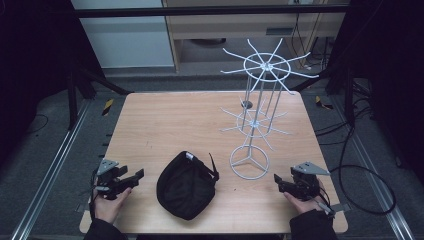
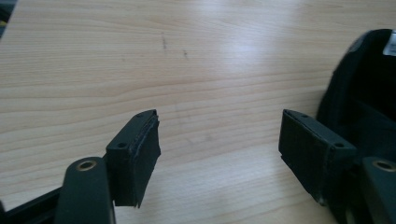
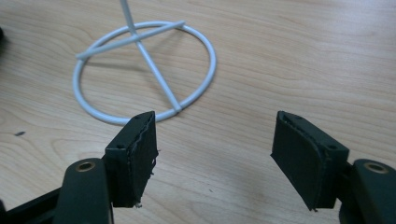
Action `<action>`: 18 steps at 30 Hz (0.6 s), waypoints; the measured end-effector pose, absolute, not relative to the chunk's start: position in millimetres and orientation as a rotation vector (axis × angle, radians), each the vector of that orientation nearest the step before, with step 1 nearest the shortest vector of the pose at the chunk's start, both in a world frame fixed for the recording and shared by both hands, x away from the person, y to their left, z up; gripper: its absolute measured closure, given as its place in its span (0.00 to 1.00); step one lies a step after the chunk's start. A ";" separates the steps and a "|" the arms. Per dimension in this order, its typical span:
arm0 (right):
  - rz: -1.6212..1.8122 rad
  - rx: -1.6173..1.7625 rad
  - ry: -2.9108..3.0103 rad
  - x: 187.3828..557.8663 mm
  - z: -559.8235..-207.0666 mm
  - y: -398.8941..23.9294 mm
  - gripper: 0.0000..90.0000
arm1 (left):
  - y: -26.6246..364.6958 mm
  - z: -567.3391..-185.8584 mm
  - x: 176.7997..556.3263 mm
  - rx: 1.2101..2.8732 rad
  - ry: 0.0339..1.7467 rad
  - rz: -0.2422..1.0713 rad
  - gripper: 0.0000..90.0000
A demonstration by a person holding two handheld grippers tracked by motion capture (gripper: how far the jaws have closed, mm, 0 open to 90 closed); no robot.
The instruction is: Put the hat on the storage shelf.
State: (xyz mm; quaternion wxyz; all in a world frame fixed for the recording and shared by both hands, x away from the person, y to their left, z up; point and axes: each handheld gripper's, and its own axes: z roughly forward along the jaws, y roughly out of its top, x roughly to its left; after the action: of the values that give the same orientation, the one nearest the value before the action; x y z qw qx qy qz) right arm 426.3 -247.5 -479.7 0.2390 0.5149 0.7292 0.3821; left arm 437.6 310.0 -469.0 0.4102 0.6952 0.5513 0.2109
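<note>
Both of the person's hands rest low at the near edge of the table [image 1: 150, 120], one towards each corner. The left hand [image 1: 107, 202] comes up from the near-left corner, its sleeve just crossing the table's edge, and holds the left gripper [image 1: 136, 176] nearly level, pointing inward over the table. Its jaws stand wide apart with only bare table between them. The right hand [image 1: 305, 202] sits at the near-right corner, sleeve likewise at the edge, holding the right gripper [image 1: 276, 181] low and angled inward towards the table's middle. Its jaws are spread just as wide, gripping nothing.
</note>
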 end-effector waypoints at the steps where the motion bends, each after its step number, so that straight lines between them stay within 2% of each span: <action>1: 1.052 1.405 1.992 424.9 -478.4 -246.3 0.34 | 307.0 -468.6 435.6 1.757 1.375 0.525 0.32; 9: 1.107 1.387 2.003 414.5 -469.0 -235.1 0.40 | 291.3 -464.2 425.3 1.809 1.302 0.505 0.38; 14: 1.160 1.355 2.045 408.7 -462.2 -223.9 0.50 | 285.3 -462.3 419.9 1.815 1.276 0.487 0.44; 18: 1.168 1.311 2.065 407.0 -458.7 -212.5 0.50 | 278.3 -461.5 416.8 1.840 1.247 0.493 0.46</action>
State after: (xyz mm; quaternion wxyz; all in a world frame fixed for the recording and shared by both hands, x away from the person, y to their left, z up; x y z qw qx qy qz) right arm 407.0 -212.5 -458.7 0.2140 0.4727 0.7441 0.4208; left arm 416.8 278.3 -461.5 0.4191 0.7336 0.4975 0.1967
